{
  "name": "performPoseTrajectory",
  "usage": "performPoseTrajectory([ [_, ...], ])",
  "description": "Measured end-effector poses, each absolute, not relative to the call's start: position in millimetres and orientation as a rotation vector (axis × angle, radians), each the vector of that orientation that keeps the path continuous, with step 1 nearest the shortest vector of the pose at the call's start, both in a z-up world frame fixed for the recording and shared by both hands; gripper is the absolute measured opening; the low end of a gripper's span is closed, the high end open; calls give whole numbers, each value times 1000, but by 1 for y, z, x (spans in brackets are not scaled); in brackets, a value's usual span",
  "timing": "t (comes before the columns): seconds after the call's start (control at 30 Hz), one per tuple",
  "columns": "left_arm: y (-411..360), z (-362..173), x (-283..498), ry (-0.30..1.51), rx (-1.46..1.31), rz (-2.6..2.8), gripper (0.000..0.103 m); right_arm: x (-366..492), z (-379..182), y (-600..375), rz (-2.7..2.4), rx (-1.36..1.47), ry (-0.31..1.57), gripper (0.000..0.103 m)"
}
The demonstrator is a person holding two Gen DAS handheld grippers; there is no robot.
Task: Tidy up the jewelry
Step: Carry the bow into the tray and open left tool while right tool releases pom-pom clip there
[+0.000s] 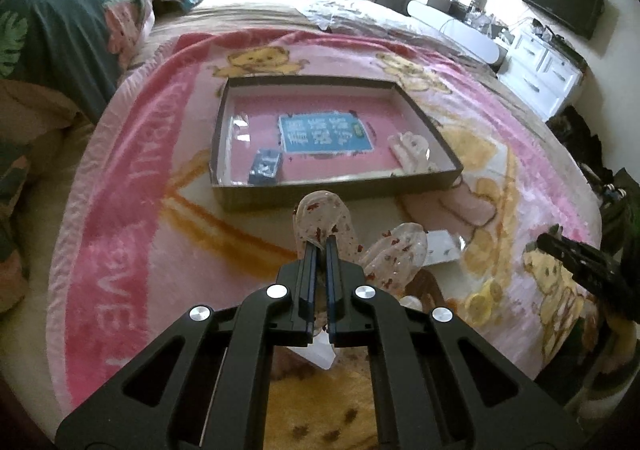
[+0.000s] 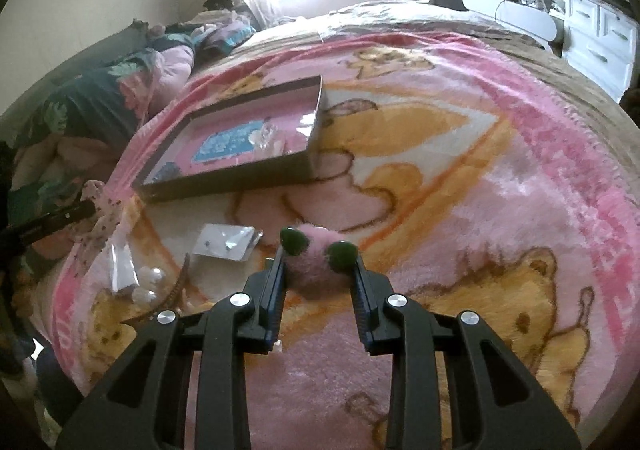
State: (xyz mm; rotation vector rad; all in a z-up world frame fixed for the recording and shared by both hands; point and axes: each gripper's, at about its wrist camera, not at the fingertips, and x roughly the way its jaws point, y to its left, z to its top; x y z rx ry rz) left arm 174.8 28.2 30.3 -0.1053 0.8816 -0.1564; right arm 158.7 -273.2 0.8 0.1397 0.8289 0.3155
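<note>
A shallow brown box (image 1: 336, 194) with a pink floor sits on the bed blanket; inside lie a blue card (image 1: 324, 132), a small dark packet (image 1: 264, 168) and a clear hair clip (image 1: 410, 152). My left gripper (image 1: 322, 244) is shut on a clear hair clip with red flecks (image 1: 324, 216), held just before the box's near wall. My right gripper (image 2: 319, 254) is open around a green bangle (image 2: 344, 252) that lies on the blanket, fingers on either side. The box also shows in the right wrist view (image 2: 232, 180).
A white earring card in plastic (image 2: 226, 244), pearl pieces (image 2: 150, 282) and a clear bag (image 2: 120, 270) lie on the blanket left of the right gripper. Pillows and bedding (image 1: 60, 50) lie on the left; white drawers (image 1: 540, 66) stand at the right.
</note>
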Motion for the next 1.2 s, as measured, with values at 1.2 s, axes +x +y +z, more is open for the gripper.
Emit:
performPoseTrajectory([
  [1.2, 11, 88, 224, 782, -89, -155, 0, 192, 81, -222, 432, 28, 682, 28],
])
